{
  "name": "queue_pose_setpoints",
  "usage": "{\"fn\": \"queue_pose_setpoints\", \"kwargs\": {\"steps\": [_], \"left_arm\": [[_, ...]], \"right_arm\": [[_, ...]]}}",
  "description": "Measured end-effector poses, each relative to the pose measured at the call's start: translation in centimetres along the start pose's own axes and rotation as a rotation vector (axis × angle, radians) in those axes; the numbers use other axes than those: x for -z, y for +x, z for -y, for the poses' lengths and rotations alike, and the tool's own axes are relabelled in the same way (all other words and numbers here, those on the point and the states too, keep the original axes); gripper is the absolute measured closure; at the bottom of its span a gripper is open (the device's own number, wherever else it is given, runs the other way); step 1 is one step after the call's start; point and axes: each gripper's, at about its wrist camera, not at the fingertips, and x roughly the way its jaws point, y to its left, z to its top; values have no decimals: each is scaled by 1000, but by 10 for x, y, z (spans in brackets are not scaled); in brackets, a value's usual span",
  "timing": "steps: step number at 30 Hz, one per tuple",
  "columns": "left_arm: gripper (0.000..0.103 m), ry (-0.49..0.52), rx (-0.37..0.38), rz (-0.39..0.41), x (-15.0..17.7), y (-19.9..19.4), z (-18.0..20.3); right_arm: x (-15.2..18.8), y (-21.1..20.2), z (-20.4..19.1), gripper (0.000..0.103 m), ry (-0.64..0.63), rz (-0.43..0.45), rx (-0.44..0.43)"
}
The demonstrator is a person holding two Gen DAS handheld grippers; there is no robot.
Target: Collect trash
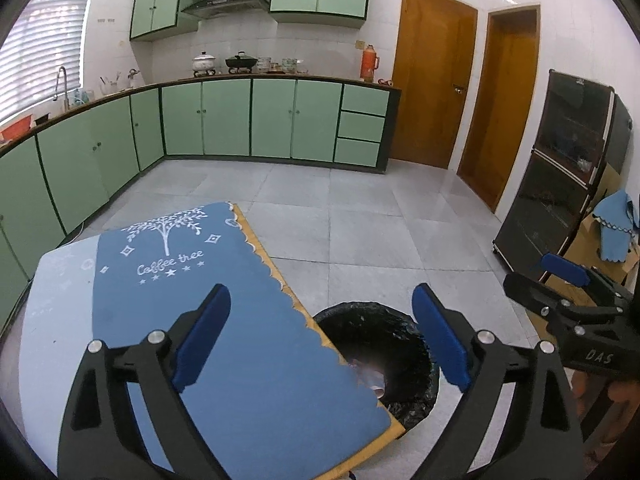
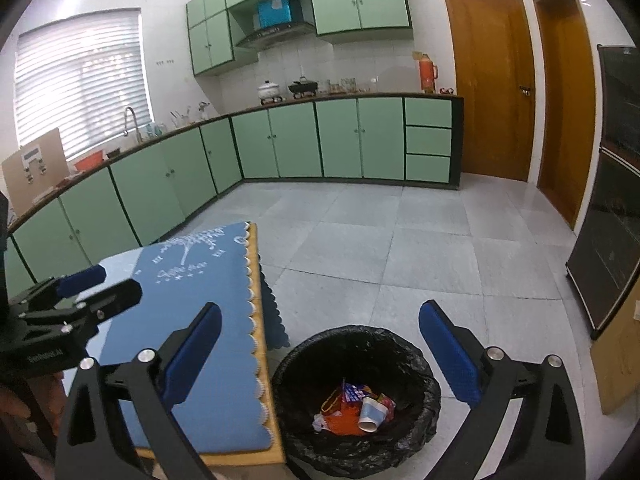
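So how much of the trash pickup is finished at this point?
It looks nearly finished. The trash bin beside the table already holds a paper cup and colorful wrappers. Nothing is in hand: the left gripper and right gripper are both open and empty. The blue tablecloth shows no litter, so little seems left within these views.

Green cabinets point(image 2: 280, 140); grey tiled floor point(image 2: 380, 240); blinded window point(image 2: 80, 80); wooden doors point(image 2: 492, 80).

Bright window daylight; fisheye-warped, dark-vignetted edges.
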Motion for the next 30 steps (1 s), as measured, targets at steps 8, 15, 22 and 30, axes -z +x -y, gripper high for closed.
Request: {"fn": "queue_pose_setpoints", "kwargs": {"steps": [8, 15, 22, 30], "left_arm": [[9, -2, -23, -2, 9, -25, -7], [9, -16, -38, 11, 9, -40, -11], [9, -14, -40, 18, 10, -45, -10], [9, -14, -42, 20, 10, -46, -11]], "right_arm": [[-1, -20, -16, 6, -15, 15, -26], [0, -29, -21, 6, -18, 17, -39], [0, -33, -24, 6, -18, 20, -46], [0, -33, -23, 6, -20, 19, -49]]}}
